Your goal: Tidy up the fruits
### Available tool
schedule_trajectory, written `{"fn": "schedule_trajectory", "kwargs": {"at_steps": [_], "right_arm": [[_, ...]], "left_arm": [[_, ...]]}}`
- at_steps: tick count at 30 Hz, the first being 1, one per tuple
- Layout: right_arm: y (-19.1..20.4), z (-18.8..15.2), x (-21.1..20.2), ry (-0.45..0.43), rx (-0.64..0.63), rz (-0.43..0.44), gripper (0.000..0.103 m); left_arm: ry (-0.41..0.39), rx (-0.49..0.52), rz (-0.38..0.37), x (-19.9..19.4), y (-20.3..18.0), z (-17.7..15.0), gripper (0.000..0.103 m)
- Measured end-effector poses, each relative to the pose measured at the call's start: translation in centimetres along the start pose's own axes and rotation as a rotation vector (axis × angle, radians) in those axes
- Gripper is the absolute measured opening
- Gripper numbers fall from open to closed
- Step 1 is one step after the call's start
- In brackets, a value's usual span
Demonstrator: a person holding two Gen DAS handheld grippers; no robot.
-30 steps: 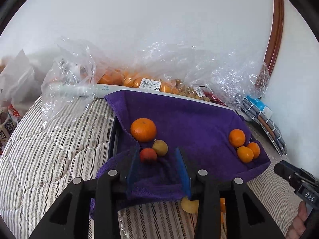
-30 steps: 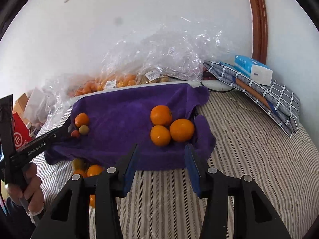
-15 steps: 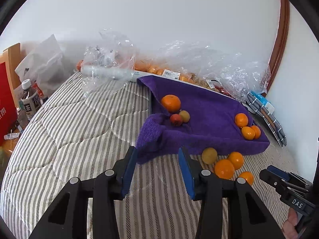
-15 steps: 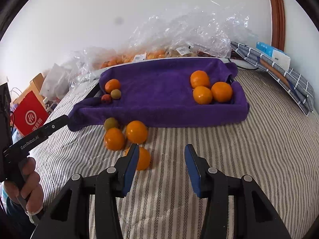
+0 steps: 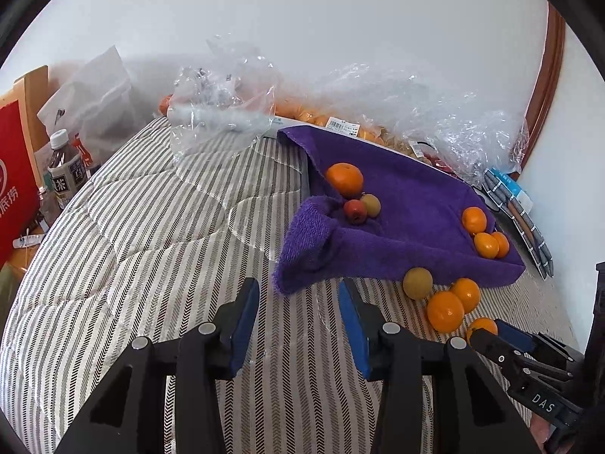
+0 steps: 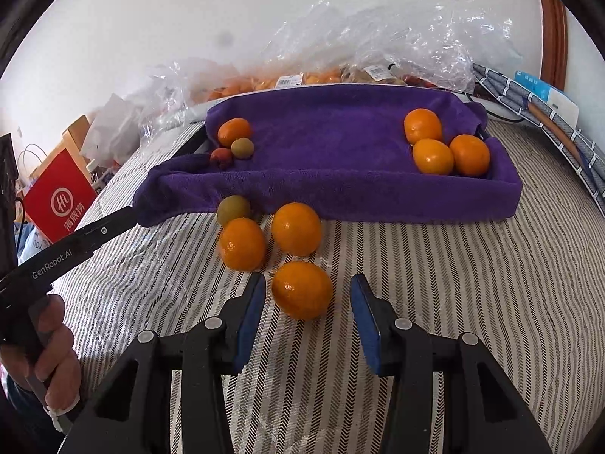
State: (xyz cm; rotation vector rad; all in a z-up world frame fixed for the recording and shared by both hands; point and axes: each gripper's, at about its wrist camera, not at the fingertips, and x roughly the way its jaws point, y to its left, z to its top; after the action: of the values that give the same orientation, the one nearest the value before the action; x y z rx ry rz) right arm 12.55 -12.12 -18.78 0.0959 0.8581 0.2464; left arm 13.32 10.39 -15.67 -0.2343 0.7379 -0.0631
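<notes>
I see my right gripper (image 6: 307, 316) with fingers apart around the near orange (image 6: 301, 289) — not touching; left gripper (image 5: 298, 319) fingers apart, holding nothing.

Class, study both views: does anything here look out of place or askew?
Yes. Three oranges and a greenish fruit lie loose on the striped bedcover, outside the purple towel-lined tray that holds the other fruit. The tray's near-left towel corner droops askew over the rim.
</notes>
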Motion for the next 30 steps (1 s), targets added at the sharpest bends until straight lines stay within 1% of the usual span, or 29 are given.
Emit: {"fn": "schedule_trajectory", "kwargs": {"at_steps": [1, 2, 3, 4, 11, 14, 21, 26, 30], "right_arm": [[0.0, 0.1, 0.3, 0.007, 0.006, 0.002, 0.047], [0.0, 0.1, 0.5, 0.014, 0.014, 0.006, 0.043], [0.0, 0.1, 0.8, 0.023, 0.018, 0.008, 0.037], [0.1, 0.2, 0.9, 0.028, 0.018, 0.0, 0.034], [0.0, -0.1, 0.1, 0.008, -0.015, -0.035, 0.034], [-0.7, -0.4, -0.3, 0.008, -0.019, -0.058, 0.034], [-4.0, -0.7, -2.0, -0.029, 0.028, -0.118, 0.034], [-6.1, -0.7, -2.5, -0.053, 0.057, -0.138, 0.034], [-7.3, -0.8, -2.8, -0.062, 0.067, -0.138, 0.034]], "left_arm": [[0.001, -0.005, -0.002, 0.0, 0.0, 0.0, 0.041], [0.002, -0.009, -0.006, 0.0, 0.1, 0.0, 0.041], [0.001, -0.009, -0.009, 0.0, 0.1, 0.0, 0.042], [0.004, -0.006, -0.008, 0.1, 0.0, -0.1, 0.042], [0.036, 0.003, -0.011, 0.6, -0.2, -0.1, 0.044], [0.025, 0.007, -0.007, 0.4, -0.3, -0.1, 0.044], [0.026, 0.002, -0.015, 0.5, -0.1, -0.1, 0.044], [0.016, 0.019, -0.035, 0.2, -0.4, -0.2, 0.044], [0.04, 0.028, -0.049, 0.7, -0.6, -0.1, 0.044]]}}
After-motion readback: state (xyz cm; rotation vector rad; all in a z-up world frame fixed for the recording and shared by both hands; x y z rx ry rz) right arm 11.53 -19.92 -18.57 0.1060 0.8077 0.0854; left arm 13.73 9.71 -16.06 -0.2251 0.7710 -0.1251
